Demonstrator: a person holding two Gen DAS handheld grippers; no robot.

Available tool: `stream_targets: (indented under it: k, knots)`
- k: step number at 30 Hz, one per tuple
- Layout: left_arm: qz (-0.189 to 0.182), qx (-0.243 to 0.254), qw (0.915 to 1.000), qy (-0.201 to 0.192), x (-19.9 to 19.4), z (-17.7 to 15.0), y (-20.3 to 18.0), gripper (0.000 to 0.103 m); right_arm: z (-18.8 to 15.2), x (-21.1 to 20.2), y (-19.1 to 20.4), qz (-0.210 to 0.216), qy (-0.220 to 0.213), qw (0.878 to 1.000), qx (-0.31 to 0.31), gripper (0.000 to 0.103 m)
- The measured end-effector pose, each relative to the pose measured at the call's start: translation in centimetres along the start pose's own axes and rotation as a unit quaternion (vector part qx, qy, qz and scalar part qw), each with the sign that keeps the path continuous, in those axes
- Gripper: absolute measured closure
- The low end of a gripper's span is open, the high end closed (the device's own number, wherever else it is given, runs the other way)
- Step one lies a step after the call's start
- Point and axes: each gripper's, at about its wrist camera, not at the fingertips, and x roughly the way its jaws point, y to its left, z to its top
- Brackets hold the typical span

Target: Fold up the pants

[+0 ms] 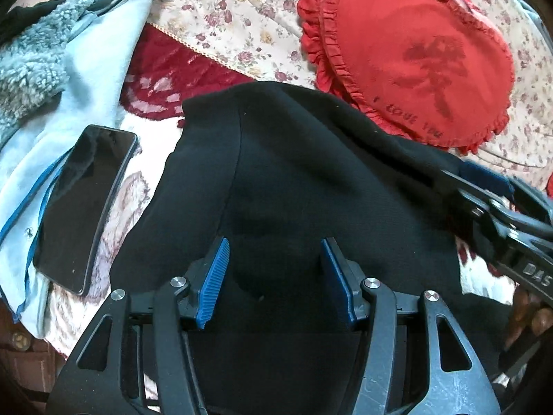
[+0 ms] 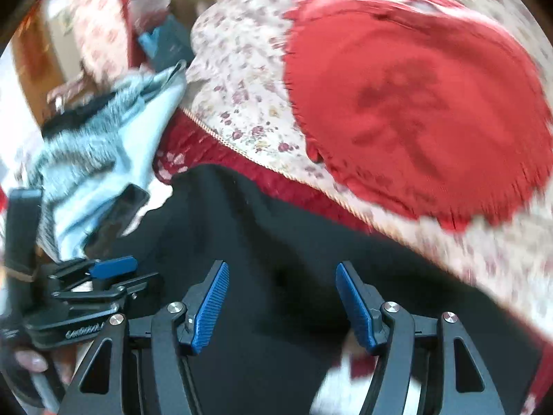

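The black pants point(image 1: 311, 180) lie folded on the bed, filling the middle of the left wrist view. My left gripper point(image 1: 274, 252) hovers over them, its blue pads point(image 1: 217, 276) spread apart with only cloth below. My right gripper point(image 1: 463, 180) comes in from the right edge, by the pants' right side. The right wrist view is blurred. It shows the right gripper point(image 2: 281, 273) open wide over the black pants point(image 2: 276, 235), nothing between its pads. The left gripper point(image 2: 110, 269) shows at the lower left, with a person's fingers point(image 2: 31, 359) under it.
A dark phone point(image 1: 86, 204) lies on a light blue fleece-lined jacket point(image 1: 96, 69) left of the pants. A red heart-shaped frilled pillow point(image 1: 414, 58) rests on the floral bedspread point(image 1: 235, 10) behind them. Dark red lace cloth point(image 1: 162, 79) lies at the pants' far left corner.
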Motion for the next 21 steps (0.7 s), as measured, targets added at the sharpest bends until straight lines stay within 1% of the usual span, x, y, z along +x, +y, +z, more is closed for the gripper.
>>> stream_targets:
  k: [2, 4, 5, 7, 9, 10, 12, 13, 14, 16, 18, 21]
  knots:
    - [0.000, -0.005, 1.0000, 0.001, 0.2, 0.2, 0.3, 0.048, 1.0, 1.7, 0.9, -0.005, -0.001, 0.999, -0.040, 0.040]
    - [-0.001, -0.010, 0.9999, 0.003, 0.4, 0.2, 0.6, 0.048, 1.5, 3.4, 1.1, -0.030, -0.003, 0.997, -0.069, 0.040]
    - [-0.002, -0.014, 0.9999, 0.005, 0.4, 0.3, 0.8, 0.048, 1.8, 4.3, 1.2, -0.040, 0.000, 0.996, -0.079, 0.042]
    - [-0.007, -0.017, 0.9998, 0.007, 0.5, 0.3, 1.1, 0.048, 1.7, 6.0, 0.8, -0.042, 0.020, 0.996, -0.082, 0.054]
    - [-0.012, -0.018, 0.9997, 0.008, 0.4, 0.2, 1.4, 0.048, 1.6, 6.9, -0.2, -0.029, 0.036, 0.997, -0.065, 0.066]
    - [-0.014, -0.021, 0.9997, 0.008, 0.3, 0.2, 1.6, 0.048, 1.5, 7.0, -0.5, -0.020, 0.036, 0.998, -0.053, 0.070]
    - [-0.017, -0.027, 0.9995, 0.008, 0.0, 0.0, 1.8, 0.048, 1.1, 6.5, -1.2, -0.012, 0.025, 0.999, -0.029, 0.090]
    - [-0.021, -0.031, 0.9993, 0.008, -0.2, -0.1, 2.0, 0.048, 1.1, 6.0, -1.4, -0.012, 0.019, 1.000, -0.018, 0.095]
    - [-0.028, -0.038, 0.9989, 0.006, -0.7, -0.4, 2.4, 0.048, 1.0, 5.3, -1.5, -0.005, 0.012, 1.000, -0.007, 0.097]
    - [-0.033, -0.047, 0.9983, 0.003, -1.4, -0.8, 2.9, 0.048, 0.8, 3.0, -1.4, 0.015, -0.006, 1.000, 0.005, 0.097]
    - [-0.034, -0.056, 0.9979, -0.002, -2.4, -1.3, 3.6, 0.048, 0.4, 0.7, -0.6, 0.019, -0.020, 1.000, -0.002, 0.097]
    - [-0.025, -0.073, 0.9969, -0.016, -4.2, -2.1, 5.1, 0.048, -0.7, -3.0, 0.9, 0.027, -0.042, 0.999, -0.016, 0.097]
